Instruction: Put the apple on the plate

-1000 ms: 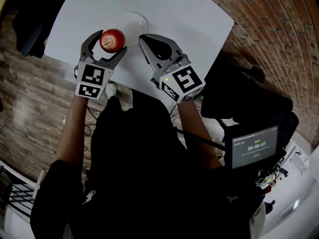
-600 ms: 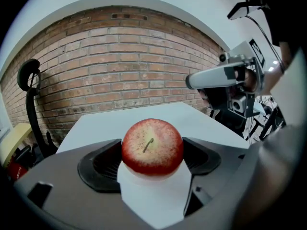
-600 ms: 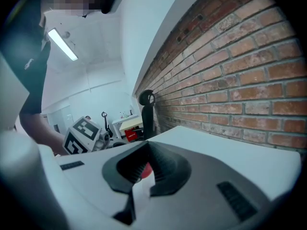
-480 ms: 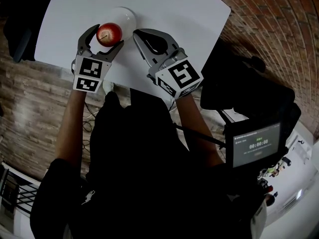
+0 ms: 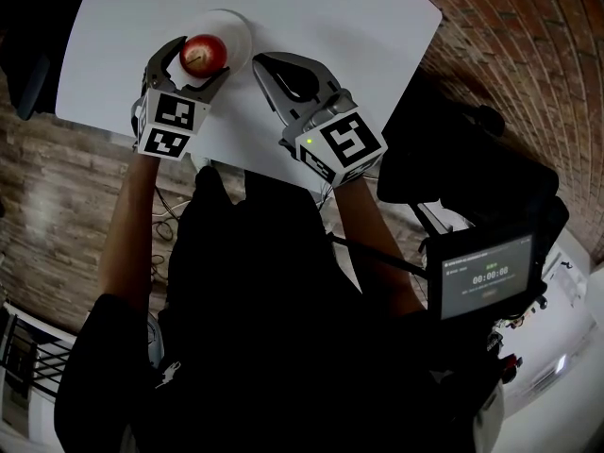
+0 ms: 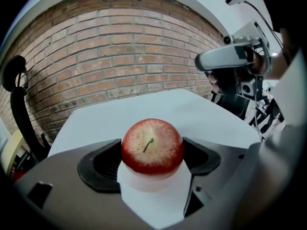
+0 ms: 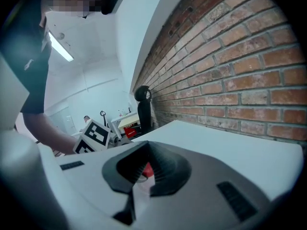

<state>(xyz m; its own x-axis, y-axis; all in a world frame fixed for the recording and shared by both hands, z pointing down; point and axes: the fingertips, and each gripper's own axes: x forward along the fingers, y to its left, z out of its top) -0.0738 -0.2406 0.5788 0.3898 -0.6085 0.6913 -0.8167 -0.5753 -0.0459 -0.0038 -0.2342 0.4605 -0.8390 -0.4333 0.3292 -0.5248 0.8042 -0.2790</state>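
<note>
In the head view my left gripper (image 5: 201,57) is shut on a red apple (image 5: 204,52) and holds it over the near left rim of a white plate (image 5: 236,26). The plate sits on a white table (image 5: 321,17). In the left gripper view the apple (image 6: 152,146) sits stem-up between both black pads, and the pale plate (image 6: 153,182) shows just beneath it. My right gripper (image 5: 260,63) hovers beside the plate's right side with nothing in it. Its pads (image 7: 160,169) stand almost together, and a sliver of the red apple (image 7: 147,171) shows through the slit.
The table's near edge (image 5: 226,163) runs just under both grippers. A brick wall (image 6: 120,61) stands behind the table. A black chair (image 6: 19,109) is at the far left. A small screen (image 5: 483,276) hangs at the person's right side.
The left gripper has sunk with the apple and come closer over the plate. The right gripper has dropped a little beside it. Neither set of jaws has changed.
</note>
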